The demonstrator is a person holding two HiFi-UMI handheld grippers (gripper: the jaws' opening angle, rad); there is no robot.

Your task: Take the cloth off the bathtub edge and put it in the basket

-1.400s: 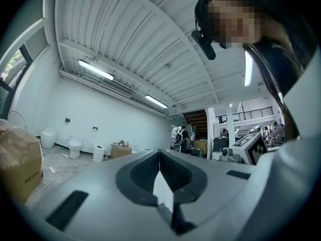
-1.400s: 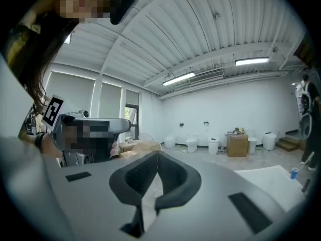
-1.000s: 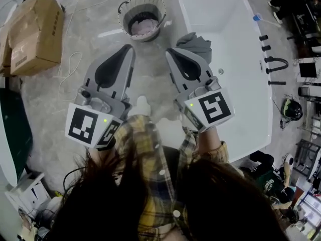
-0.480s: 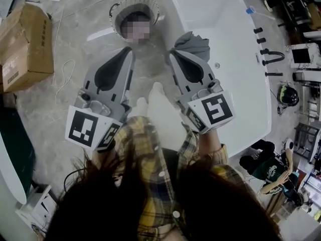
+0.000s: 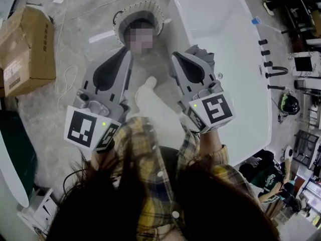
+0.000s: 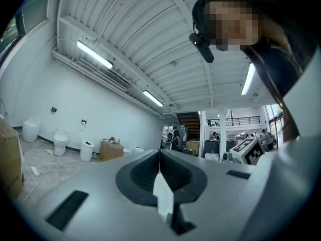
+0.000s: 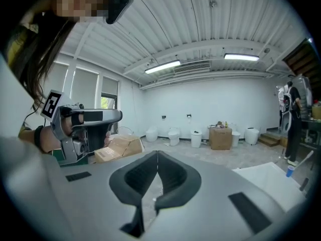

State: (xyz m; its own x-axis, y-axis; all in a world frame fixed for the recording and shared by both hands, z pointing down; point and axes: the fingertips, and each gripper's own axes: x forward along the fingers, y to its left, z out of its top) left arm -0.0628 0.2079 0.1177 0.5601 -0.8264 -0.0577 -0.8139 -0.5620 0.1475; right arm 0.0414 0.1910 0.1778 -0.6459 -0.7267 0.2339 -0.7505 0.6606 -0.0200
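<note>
Though half hidden behind the right gripper (image 5: 174, 55) in the head view, one crumpled grey cloth (image 5: 206, 53) lies on the left rim of the white bathtub (image 5: 225, 29), long axis unclear, right of one round grey basket (image 5: 143, 5). A second ago more of it showed.

Left gripper view: the left gripper (image 6: 160, 155) has its fingers together, empty.

Right gripper view: fingers together, empty.

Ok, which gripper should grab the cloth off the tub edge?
Right, probably. The right gripper sits beside the cloth on the bathtub edge; the left gripper hangs over the floor near the basket. Both are shut and empty, so it must open first.
</note>
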